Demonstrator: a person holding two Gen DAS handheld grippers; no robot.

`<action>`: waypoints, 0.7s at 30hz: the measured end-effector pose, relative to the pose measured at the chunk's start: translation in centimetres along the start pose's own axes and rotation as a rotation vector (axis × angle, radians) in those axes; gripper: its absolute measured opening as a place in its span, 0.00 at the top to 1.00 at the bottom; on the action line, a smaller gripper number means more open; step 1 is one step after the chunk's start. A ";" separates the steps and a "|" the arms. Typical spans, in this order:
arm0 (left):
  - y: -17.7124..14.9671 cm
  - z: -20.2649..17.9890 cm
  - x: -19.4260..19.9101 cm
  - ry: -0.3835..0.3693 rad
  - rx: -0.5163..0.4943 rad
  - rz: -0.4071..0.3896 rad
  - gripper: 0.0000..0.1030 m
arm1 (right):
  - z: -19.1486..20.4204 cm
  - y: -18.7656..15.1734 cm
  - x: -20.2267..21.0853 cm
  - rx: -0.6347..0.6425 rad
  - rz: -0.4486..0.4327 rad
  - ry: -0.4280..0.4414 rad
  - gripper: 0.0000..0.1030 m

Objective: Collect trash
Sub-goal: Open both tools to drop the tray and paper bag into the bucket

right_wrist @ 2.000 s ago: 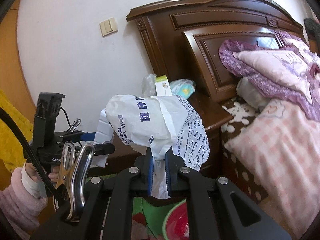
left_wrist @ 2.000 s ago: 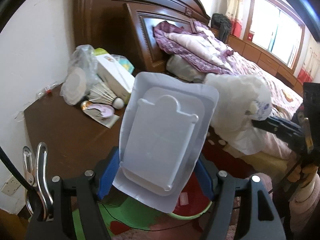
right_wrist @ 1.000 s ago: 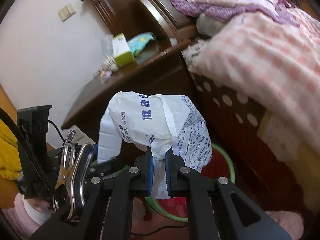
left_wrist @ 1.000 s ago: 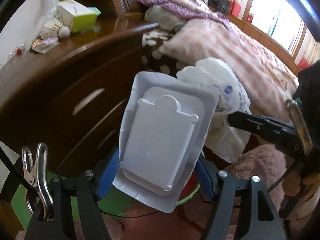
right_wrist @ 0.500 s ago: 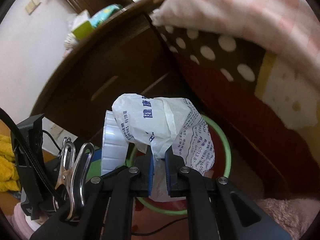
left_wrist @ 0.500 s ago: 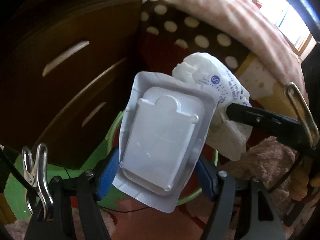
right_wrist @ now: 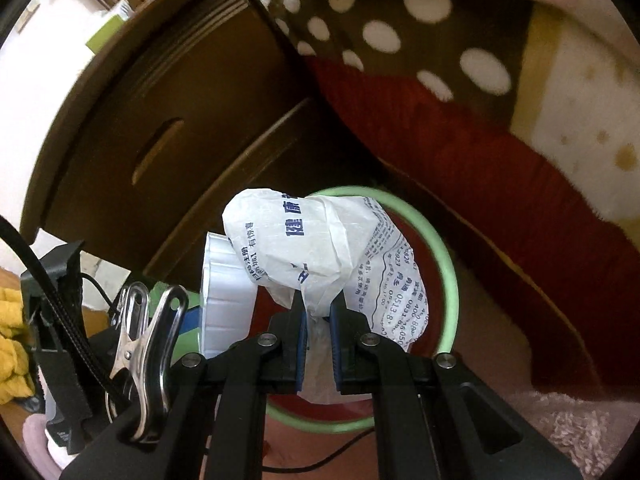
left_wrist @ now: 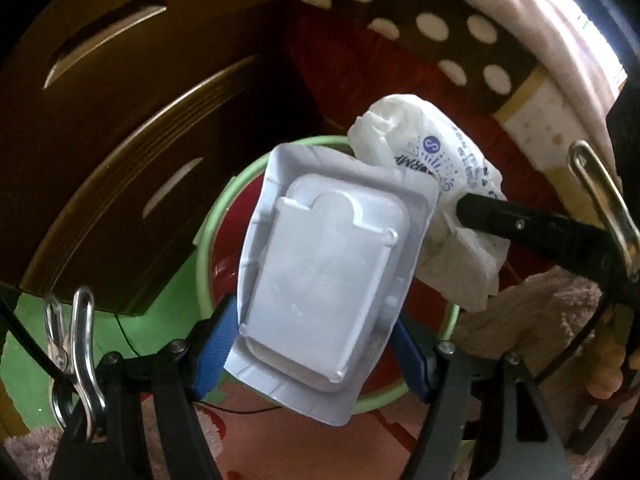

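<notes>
Left claw (left_wrist: 312,344) clamps the plastic blister tray (left_wrist: 320,288); right claw (right_wrist: 318,320) pinches the crumpled printed bag (right_wrist: 320,248). Released off-centre, either could miss the green-rimmed bin (left_wrist: 208,232).

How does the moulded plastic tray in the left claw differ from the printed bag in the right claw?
The white plastic blister tray is stiff, smooth and unprinted; the crumpled white plastic bag is soft, wrinkled and covered in blue print. The tray spans wide-set jaws of the left claw; the bag is pinched in a thin fold by the nearly closed right claw. Both are white trash held above the green-rimmed bin.
</notes>
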State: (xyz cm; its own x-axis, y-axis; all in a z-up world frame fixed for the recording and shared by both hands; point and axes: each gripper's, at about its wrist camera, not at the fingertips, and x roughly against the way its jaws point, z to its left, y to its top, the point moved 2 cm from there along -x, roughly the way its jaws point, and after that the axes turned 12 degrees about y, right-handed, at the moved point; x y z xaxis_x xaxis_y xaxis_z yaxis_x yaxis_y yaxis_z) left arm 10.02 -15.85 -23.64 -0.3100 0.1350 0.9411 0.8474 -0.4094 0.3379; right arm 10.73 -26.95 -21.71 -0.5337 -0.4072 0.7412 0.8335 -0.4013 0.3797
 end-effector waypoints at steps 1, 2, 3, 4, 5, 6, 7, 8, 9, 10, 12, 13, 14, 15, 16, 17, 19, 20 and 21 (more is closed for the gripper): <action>-0.1 0.0 -0.2 0.003 -0.002 0.003 0.27 | -0.2 0.0 -0.2 -0.008 0.011 -0.003 0.90; -0.1 -0.1 -0.4 0.005 -0.003 0.006 0.27 | -0.3 0.1 -0.4 -0.013 0.013 -0.002 0.90; -0.2 -0.1 -0.6 0.006 -0.004 0.010 0.27 | -0.2 0.2 -0.4 -0.016 0.014 -0.001 0.90; -0.2 -0.1 -0.9 0.005 -0.004 0.016 0.27 | -0.3 0.2 -0.6 -0.019 0.015 0.000 0.89; -0.3 -0.2 -1.1 0.004 -0.004 0.020 0.27 | -0.3 0.6 -0.8 -0.022 0.015 0.000 0.89; -0.4 -0.3 -1.2 0.004 -0.004 0.025 0.26 | -0.4 0.8 -1.0 -0.025 0.017 -0.002 0.89; -0.4 -0.4 -1.3 0.005 -0.005 0.030 0.26 | -0.5 0.8 -1.1 -0.028 0.019 -0.004 0.89; -0.4 -0.4 -1.5 0.006 -0.006 0.034 0.26 | -0.6 0.7 -1.4 -0.035 0.025 -0.003 0.89; -0.4 -0.5 -1.8 0.010 -0.008 0.041 0.25 | -0.8 0.8 -1.4 -0.040 0.028 -0.001 0.89; -0.5 -0.6 -1.9 0.012 -0.010 0.046 0.25 | -0.9 0.9 -1.5 -0.046 0.029 0.000 0.89; -0.5 -0.7 -2.4 0.007 -0.010 0.060 0.25 | -1.1 0.8 -1.6 -0.050 0.022 0.002 0.89; -0.6 -0.8 -2.5 0.002 -0.010 0.065 0.25 | -1.2 0.9 -1.6 -0.052 0.016 0.001 0.89; -0.6 -0.8 -2.5 -0.003 -0.009 0.068 0.25 | -1.1 0.9 -1.6 -0.052 0.010 -0.001 0.89; -0.6 -0.8 -2.6 -0.008 -0.008 0.069 0.25 | -1.1 1.0 -1.7 -0.050 0.005 -0.004 0.89; -0.6 -0.8 -2.6 -0.008 -0.009 0.069 0.25 | -1.0 1.0 -1.7 -0.048 -0.001 -0.009 0.89; -0.6 -0.8 -2.6 -0.007 -0.009 0.068 0.25 | -1.1 0.9 -1.6 -0.045 -0.004 -0.012 0.89; -0.6 -0.8 -2.6 -0.007 -0.010 0.067 0.25 | -1.3 1.0 -1.6 -0.043 -0.006 -0.020 0.89; -0.7 -0.8 -2.6 -0.007 -0.010 0.067 0.25 | -1.3 1.0 -1.6 -0.044 -0.006 -0.022 0.89; -0.7 -0.8 -2.6 -0.006 -0.010 0.067 0.24 | -1.4 1.0 -1.5 -0.044 -0.006 -0.022 0.89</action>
State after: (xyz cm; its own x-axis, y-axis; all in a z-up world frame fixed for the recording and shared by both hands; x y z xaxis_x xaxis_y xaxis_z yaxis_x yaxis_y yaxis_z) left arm 9.92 -16.63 -26.35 -0.2501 0.1121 0.9617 0.8620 -0.4266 0.2738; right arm 12.19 -27.85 -23.24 -0.5352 -0.3861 0.7513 0.8227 -0.4400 0.3600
